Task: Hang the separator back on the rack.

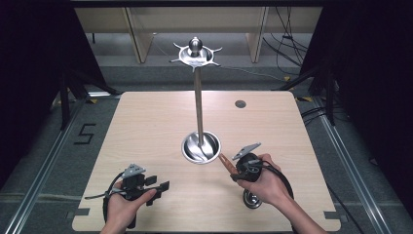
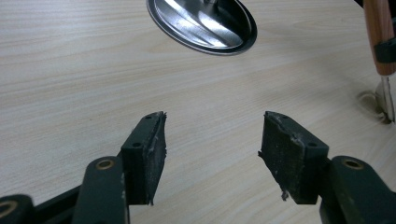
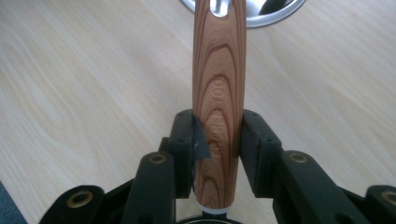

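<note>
Right gripper (image 3: 217,140) pinches the wooden handle (image 3: 219,84) of a utensil near the hanging rack's base dish (image 1: 201,147), so lifting it to a top hook (image 1: 215,50) seems next, while left gripper (image 2: 212,140) rests agape.

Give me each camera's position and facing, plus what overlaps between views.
High view: above the person's side, looking forward and down at the light wooden table; forearms, both hands show.
Left gripper view: rides the open left gripper, looking across the table; its black jaws show.
Right gripper view: rides the right gripper, shut on the wood-grain utensil handle.
Shared: the round steel base dish of the tall metal stand.
</note>
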### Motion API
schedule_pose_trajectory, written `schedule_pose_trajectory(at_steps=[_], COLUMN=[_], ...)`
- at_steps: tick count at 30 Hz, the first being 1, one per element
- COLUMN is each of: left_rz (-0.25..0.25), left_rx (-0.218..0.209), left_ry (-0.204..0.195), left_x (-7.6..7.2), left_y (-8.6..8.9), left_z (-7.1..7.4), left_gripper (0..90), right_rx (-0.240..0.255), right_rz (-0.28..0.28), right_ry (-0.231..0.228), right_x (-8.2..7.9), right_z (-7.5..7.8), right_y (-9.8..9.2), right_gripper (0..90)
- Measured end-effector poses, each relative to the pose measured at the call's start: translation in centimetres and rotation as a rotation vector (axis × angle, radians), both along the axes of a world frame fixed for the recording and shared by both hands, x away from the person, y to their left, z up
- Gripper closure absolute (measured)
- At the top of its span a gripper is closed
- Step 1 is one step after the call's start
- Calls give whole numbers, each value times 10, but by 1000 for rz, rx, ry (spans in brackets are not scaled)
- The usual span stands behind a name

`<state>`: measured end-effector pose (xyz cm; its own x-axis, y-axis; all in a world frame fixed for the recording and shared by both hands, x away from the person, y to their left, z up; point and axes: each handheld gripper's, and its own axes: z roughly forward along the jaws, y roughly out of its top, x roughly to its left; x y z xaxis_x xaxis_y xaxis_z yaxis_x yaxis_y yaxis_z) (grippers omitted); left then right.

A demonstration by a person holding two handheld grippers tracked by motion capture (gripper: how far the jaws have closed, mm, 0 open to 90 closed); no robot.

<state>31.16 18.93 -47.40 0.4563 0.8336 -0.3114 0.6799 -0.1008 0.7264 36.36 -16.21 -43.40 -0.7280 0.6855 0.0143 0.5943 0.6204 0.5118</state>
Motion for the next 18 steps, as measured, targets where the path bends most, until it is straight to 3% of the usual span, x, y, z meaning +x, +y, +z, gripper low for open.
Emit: schedule_pose_trajectory(at_steps=[5,6,9,13,14,18], left_rz=[0,0,-1,-2,-1,7], left_rx=[-1,-1,-1,-1,-2,-15], left_ry=[-1,-2,-3,-2,-3,-6], left_x=[0,0,0,0,0,0], left_y=[0,0,0,0,0,-1], left_z=[0,0,0,0,0,0], left_gripper=[395,395,395,394,394,394], right_rx=[36,45,77,97,126,129], right_rz=[-43,-24,-37,-51,-60,-30], right_ry=[-27,-57,-95,-98,-134,-171], right_x=[-3,-2,-3,-3,-3,-1], right_z=[9,10,14,20,22,27], right_y=[-5,-8,-9,-9,-9,-12], right_gripper=[688,688,688,689,688,688])
